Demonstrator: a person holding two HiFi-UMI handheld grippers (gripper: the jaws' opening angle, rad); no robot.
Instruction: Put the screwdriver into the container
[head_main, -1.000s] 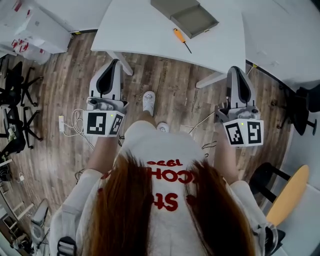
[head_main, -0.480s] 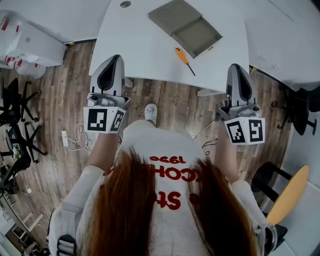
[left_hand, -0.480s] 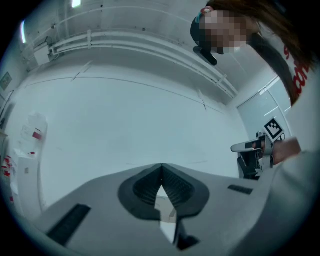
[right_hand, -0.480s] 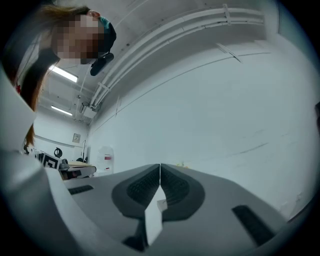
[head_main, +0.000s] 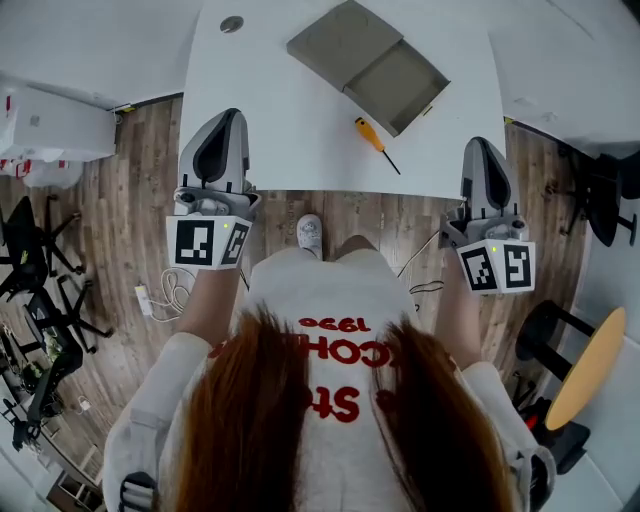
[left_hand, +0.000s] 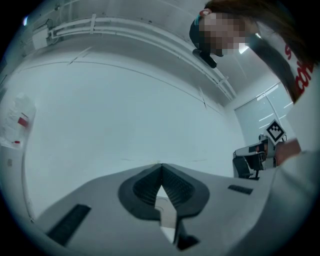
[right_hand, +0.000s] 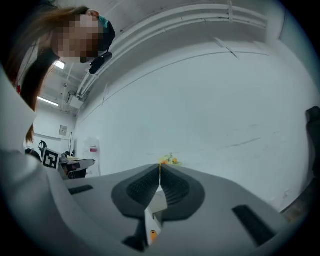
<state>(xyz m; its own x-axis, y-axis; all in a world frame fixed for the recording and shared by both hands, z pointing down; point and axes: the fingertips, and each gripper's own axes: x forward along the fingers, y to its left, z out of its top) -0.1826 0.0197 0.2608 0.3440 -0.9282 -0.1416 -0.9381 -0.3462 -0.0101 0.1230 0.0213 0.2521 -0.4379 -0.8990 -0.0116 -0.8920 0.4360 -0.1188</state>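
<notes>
**One screwdriver (head_main: 375, 143) on the white table (head_main: 290, 110), outside the grey container (head_main: 368, 65)**

Lay flat near the table's front edge, orange handle toward the container, thin dark shaft slanting off toward the edge. Sat just beside the container's near corner, apart from it. Was touched by neither gripper.

Showed the container as a flat grey box set askew, one half a plain raised slab, the other a sunken tray. Could not tell whether the slab was a lid or part of the box.

Found the left gripper (head_main: 222, 115) and the right gripper (head_main: 478, 145) at the table's front edge, well apart, with the screwdriver between them in the head view and nearer the right one. Showed both pairs of jaws pressed together at the tips in their own views, gripping nothing. Caught only pale wall past the left tips. Caught a small orange and yellow speck (right_hand: 170, 160) past the right tips, too small to identify.

Took in, farther out, a dark round disc (head_main: 232, 23) on the table's far left, a second white table (head_main: 570, 70) at right, wooden floor (head_main: 130, 200), black office chairs (head_main: 30, 250), white boxes (head_main: 50, 125), a power strip (head_main: 145, 300) with its cable, and one pale shoe (head_main: 310, 235). Cut off a yellow round seat (head_main: 585, 365) at the right edge. Lost the floor in the lower middle behind long hair and a white shirt (head_main: 330, 360) with red print.
</notes>
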